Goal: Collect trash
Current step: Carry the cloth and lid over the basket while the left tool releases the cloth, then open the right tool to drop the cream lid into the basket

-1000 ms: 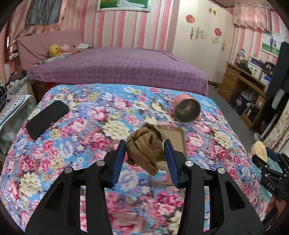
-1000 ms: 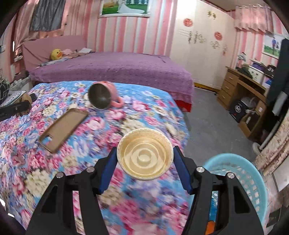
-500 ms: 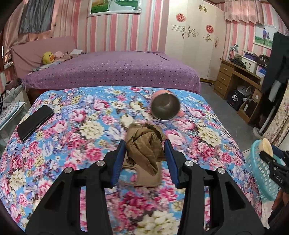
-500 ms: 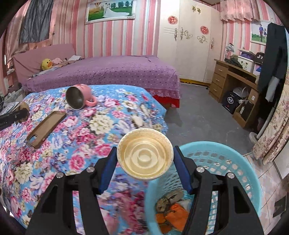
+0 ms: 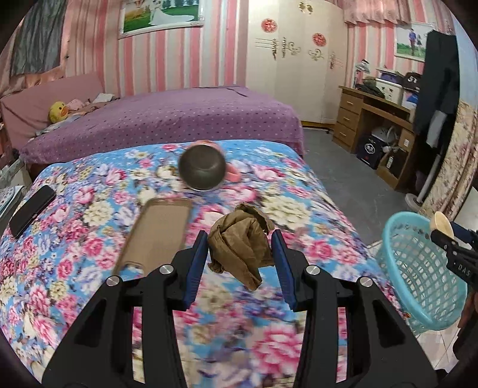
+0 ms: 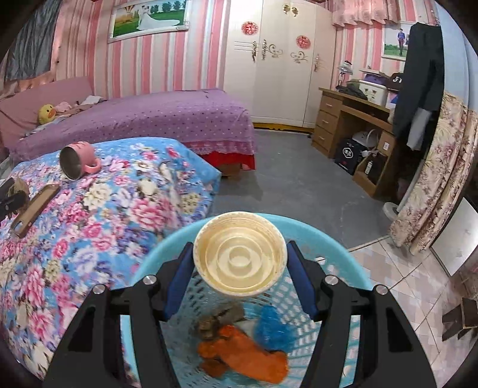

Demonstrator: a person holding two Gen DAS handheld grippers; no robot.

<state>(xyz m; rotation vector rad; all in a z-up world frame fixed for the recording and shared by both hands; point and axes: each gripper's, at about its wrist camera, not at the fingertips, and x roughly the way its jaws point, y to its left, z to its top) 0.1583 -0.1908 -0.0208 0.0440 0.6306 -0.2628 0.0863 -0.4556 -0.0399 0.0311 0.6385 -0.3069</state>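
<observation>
Above the round light-blue plastic mesh basket (image 6: 343,256) the mouth is open, though orange, blue and brown scraps (image 6: 239,343) litter its bottom. On the floral bedspread (image 5: 74,268), a tipped pink metal-lined mug (image 5: 203,170), brown phone case (image 5: 158,232) and black phone (image 5: 31,206) lie apart, with bare cloth between them.

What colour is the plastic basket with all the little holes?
The mesh plastic basket is light blue, almost turquoise. It shows best in the right wrist view.

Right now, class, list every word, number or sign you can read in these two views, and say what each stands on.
"DAS": white letters on the black body of the right claw.
"5T" or "51", second character unclear: on a dark item on the desk.
Red round signs on the wardrobe: too small to read.
White emblem on the black box under the desk: unreadable.
</observation>
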